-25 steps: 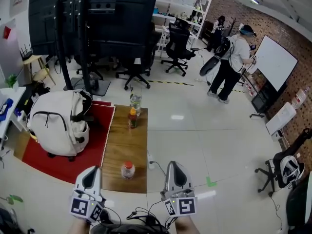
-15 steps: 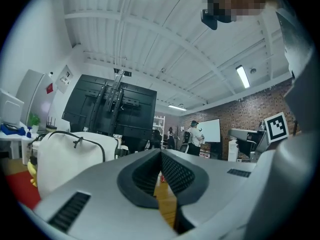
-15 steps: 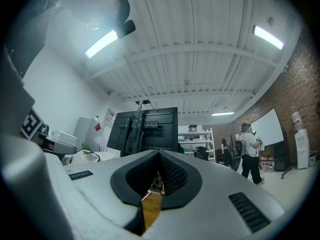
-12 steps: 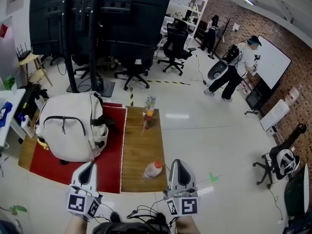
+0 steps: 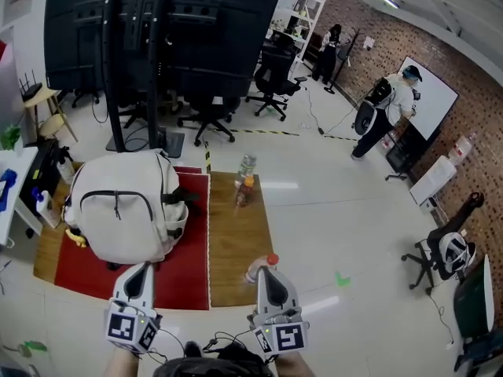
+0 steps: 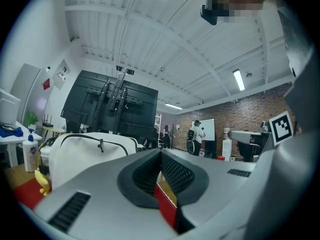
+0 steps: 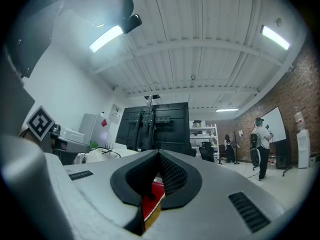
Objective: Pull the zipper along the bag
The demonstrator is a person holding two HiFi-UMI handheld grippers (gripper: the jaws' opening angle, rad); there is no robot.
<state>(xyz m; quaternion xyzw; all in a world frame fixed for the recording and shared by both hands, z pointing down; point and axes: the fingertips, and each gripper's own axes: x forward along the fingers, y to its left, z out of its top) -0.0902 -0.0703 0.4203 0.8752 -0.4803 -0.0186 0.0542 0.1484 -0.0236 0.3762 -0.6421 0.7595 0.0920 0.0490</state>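
A white backpack [image 5: 126, 210] with black zipper lines stands on a red mat [image 5: 185, 261] laid over a low wooden table [image 5: 240, 234]. A black zipper pull [image 5: 118, 203] hangs on its front. Both grippers are held low at the near edge, apart from the bag. My left gripper [image 5: 139, 273] is shut and empty, just in front of the mat. My right gripper [image 5: 269, 276] is also shut and empty, and overlaps a red-capped bottle [image 5: 259, 266]. The left gripper view shows the backpack [image 6: 90, 154] ahead on the left beyond the closed left gripper [image 6: 161, 154]. In the right gripper view the right gripper [image 7: 159, 156] is closed.
Two bottles [image 5: 245, 181] stand at the table's far end. A yellow object [image 5: 75, 237] lies by the bag's left side. A big black screen stand [image 5: 149, 45] and office chairs [image 5: 275, 77] are behind. A person [image 5: 389, 104] stands far right by a whiteboard.
The view has swung left, so the backpack and table now sit more central and nearer. Both grippers stay shut; the right one now overlaps the red-capped bottle.
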